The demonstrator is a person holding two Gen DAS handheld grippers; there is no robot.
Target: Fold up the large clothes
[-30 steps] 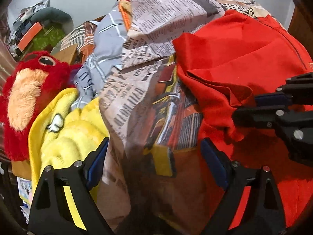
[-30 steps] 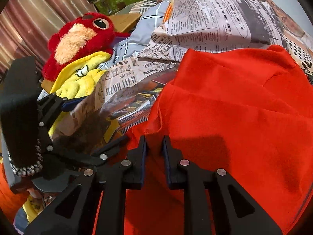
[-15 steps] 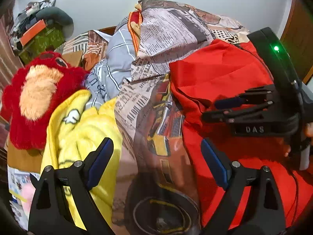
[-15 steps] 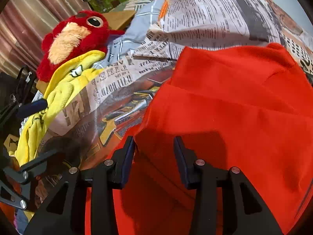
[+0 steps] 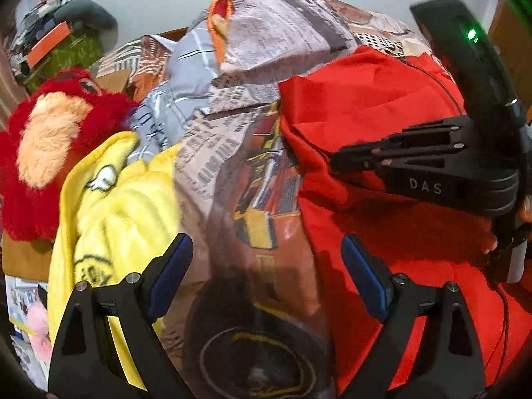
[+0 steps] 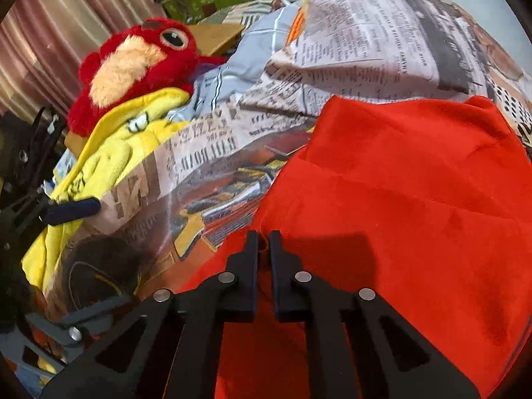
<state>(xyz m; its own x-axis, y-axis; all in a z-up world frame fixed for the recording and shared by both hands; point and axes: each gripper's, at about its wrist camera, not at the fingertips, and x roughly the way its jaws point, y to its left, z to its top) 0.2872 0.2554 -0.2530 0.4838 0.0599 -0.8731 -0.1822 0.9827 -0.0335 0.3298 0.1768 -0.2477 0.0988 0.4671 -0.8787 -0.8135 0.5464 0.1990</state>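
A large red garment (image 5: 372,123) lies rumpled on a newspaper-print bedsheet (image 5: 212,153); it fills the right of the right wrist view (image 6: 415,199). My right gripper (image 6: 263,246) is shut on the red garment's near left edge; it also shows from the side in the left wrist view (image 5: 335,163), pressed into the cloth. My left gripper (image 5: 266,272) is open and empty, above the printed sheet just left of the garment. One left fingertip (image 6: 73,209) shows in the right wrist view.
A red plush toy (image 5: 50,146) and a yellow plush blanket (image 5: 109,216) lie at the left. A grey striped cloth (image 5: 186,76) sits behind. Cluttered shelf items (image 5: 56,43) and a curtain (image 6: 50,33) stand at the far left.
My right gripper opened briefly, then shut on the red garment's edge. My left gripper pulled back and rose a little, staying open.
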